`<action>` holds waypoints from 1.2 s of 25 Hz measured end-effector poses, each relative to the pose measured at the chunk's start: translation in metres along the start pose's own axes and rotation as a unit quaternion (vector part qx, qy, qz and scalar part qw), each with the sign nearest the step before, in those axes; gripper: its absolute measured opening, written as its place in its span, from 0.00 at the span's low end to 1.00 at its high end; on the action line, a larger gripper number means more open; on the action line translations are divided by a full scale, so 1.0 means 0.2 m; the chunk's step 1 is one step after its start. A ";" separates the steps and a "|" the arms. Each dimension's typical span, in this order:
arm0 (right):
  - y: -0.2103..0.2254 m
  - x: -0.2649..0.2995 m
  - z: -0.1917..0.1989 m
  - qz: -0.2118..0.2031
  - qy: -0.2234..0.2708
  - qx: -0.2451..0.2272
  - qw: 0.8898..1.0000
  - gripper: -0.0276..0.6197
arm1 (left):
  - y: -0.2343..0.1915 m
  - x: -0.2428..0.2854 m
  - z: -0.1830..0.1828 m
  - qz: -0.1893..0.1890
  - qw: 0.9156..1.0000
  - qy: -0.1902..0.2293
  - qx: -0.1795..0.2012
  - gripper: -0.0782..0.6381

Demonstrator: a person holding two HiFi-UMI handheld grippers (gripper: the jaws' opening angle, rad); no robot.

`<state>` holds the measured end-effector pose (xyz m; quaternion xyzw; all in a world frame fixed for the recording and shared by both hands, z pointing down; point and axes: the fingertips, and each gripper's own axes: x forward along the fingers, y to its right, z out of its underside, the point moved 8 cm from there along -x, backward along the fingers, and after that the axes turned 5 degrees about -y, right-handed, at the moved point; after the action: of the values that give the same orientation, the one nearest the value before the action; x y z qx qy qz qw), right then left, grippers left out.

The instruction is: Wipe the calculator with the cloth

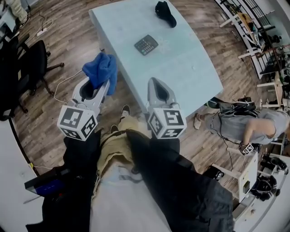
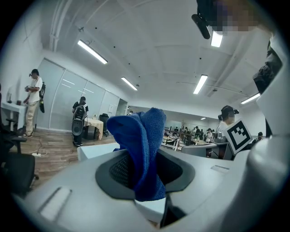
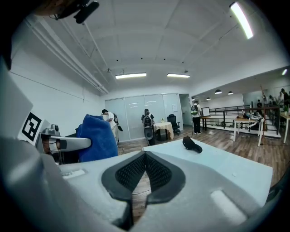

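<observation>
Left claw (image 1: pixel 105 85) was clamped on the cloth (image 1: pixel 102 68), which bunched up past its jaws, just off the counter's (image 1: pixel 195 68) near corner. My right claw (image 1: pixel 157 82), beside it, had its jaws pressed together with nothing between. I saw the calculator (image 1: pixel 146 44) lying on the counter ahead of both claws, well apart from them, with a black object (image 1: pixel 165 13) beyond it.

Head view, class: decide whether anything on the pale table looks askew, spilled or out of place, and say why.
The dark grey rectangular calculator lies skewed to the edges of the pale blue table; nothing looks spilled or damaged.
</observation>
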<state>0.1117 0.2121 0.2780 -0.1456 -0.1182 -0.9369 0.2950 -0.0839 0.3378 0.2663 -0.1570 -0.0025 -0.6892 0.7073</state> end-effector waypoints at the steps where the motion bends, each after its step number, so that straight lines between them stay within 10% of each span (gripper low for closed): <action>1: 0.03 0.02 -0.01 -0.001 0.001 0.004 1.000 0.04 | 0.00 0.03 -0.01 0.000 1.000 -0.002 0.003 0.29; 30: 0.69 0.63 -0.12 0.004 -0.039 0.069 0.997 0.04 | -0.17 1.05 -0.21 0.036 0.996 -0.079 0.020 0.29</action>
<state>0.0900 0.0287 0.3170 -0.1618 -0.1936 -0.9188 0.3035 -0.1148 0.1234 0.2803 -0.1970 -0.0662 -0.6489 0.7319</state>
